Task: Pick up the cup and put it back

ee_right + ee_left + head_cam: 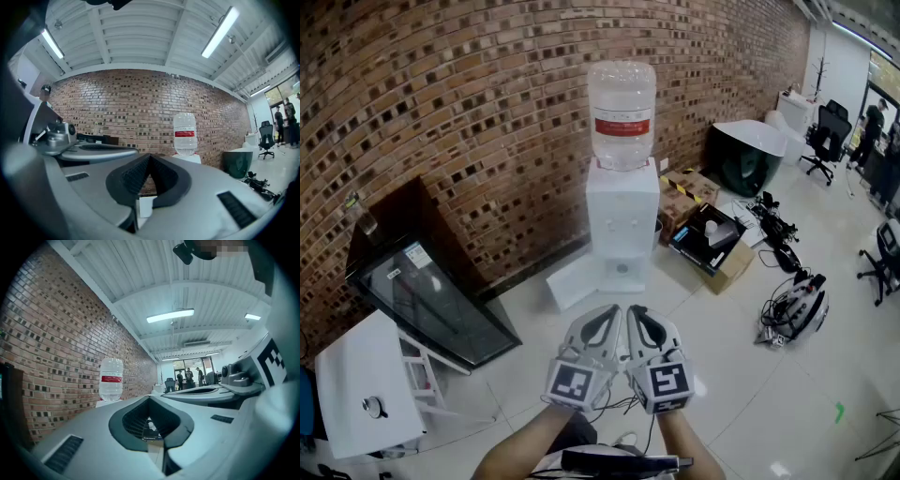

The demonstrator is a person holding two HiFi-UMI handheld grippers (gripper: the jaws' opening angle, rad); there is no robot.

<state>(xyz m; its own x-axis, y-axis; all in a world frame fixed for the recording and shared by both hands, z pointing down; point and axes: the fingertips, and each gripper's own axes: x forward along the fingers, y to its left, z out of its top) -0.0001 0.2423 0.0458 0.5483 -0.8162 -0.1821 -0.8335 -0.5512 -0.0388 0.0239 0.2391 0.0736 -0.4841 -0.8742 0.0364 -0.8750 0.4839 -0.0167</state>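
My two grippers are held side by side, low in the middle of the head view, both aimed at a white water dispenser (622, 230) against the brick wall. The left gripper (614, 310) and the right gripper (635, 310) both have their tips together and nothing between them. In the left gripper view the jaws (150, 398) meet, with the dispenser's bottle (111, 379) to their left. In the right gripper view the jaws (150, 155) meet, with the bottle (185, 133) to their right. I cannot pick out a cup with certainty.
A dark glass-front cabinet (431, 300) and a white cabinet (366, 394) stand at the left. Right of the dispenser lie an open cardboard box (712, 239) holding something white, cables and helmet-like gear (795, 307). A dark round tub (745, 155) and office chairs (823, 136) stand further back.
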